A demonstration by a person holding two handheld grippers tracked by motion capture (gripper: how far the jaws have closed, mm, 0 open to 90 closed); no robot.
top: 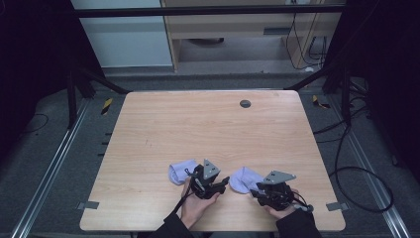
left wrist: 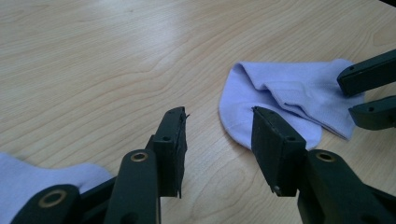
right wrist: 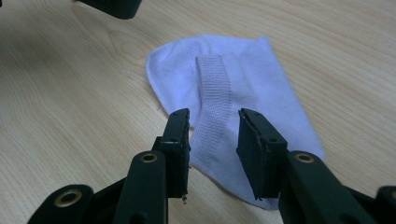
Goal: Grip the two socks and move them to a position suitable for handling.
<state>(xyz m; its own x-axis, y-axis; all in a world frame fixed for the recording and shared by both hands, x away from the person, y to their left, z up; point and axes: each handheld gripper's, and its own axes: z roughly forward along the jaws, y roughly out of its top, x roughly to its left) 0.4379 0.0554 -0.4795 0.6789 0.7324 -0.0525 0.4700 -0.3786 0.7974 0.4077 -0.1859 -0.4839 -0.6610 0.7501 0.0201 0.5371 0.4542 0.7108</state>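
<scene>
Two lilac socks [top: 244, 179] lie flat on the table [top: 198, 129] — left gripper [left wrist: 217, 135] released; right gripper [right wrist: 212, 135] released.

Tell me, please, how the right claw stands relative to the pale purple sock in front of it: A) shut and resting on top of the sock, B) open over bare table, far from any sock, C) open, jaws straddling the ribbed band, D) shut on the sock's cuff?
C: the right claw is open, its jaws either side of the ribbed band of the sock, nothing pinched.

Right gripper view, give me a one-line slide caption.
Open right gripper poised over a pale lavender sock lying flat on the wooden table.
</scene>
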